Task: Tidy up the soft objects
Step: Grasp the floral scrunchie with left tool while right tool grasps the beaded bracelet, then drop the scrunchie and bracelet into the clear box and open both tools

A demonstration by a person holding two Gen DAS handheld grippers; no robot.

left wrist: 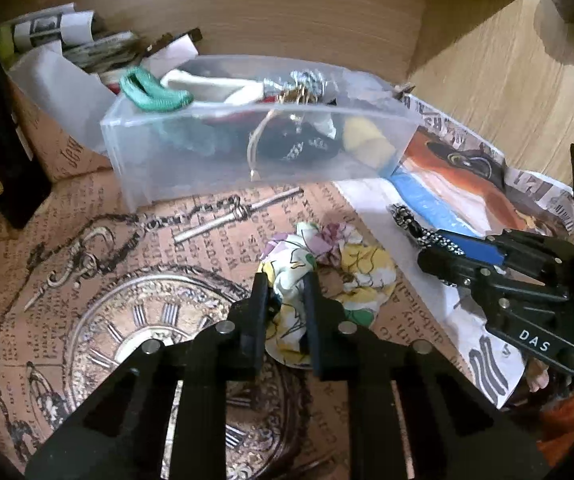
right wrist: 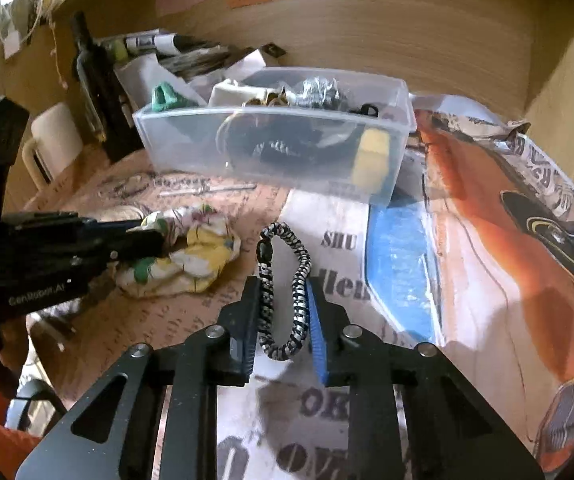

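A floral fabric scrunchie (left wrist: 327, 268) lies on the patterned table cover, and my left gripper (left wrist: 285, 284) is shut on its near part; it also shows in the right wrist view (right wrist: 191, 256). A black-and-white braided hair tie (right wrist: 287, 288) sits between the fingers of my right gripper (right wrist: 283, 292), which is shut on it; it also shows in the left wrist view (left wrist: 427, 232). A clear plastic box (left wrist: 247, 152) behind them holds several soft items, among them a green hair tie (left wrist: 155, 90) at its left rim. The box also shows in the right wrist view (right wrist: 191, 140).
A dark bottle (right wrist: 95, 80) and a white mug (right wrist: 53, 140) stand at the left. Folded papers and a paper bag (left wrist: 59, 80) sit behind the box. Wooden walls (left wrist: 307, 20) close the back and right. A printed poster (right wrist: 487, 220) covers the right side.
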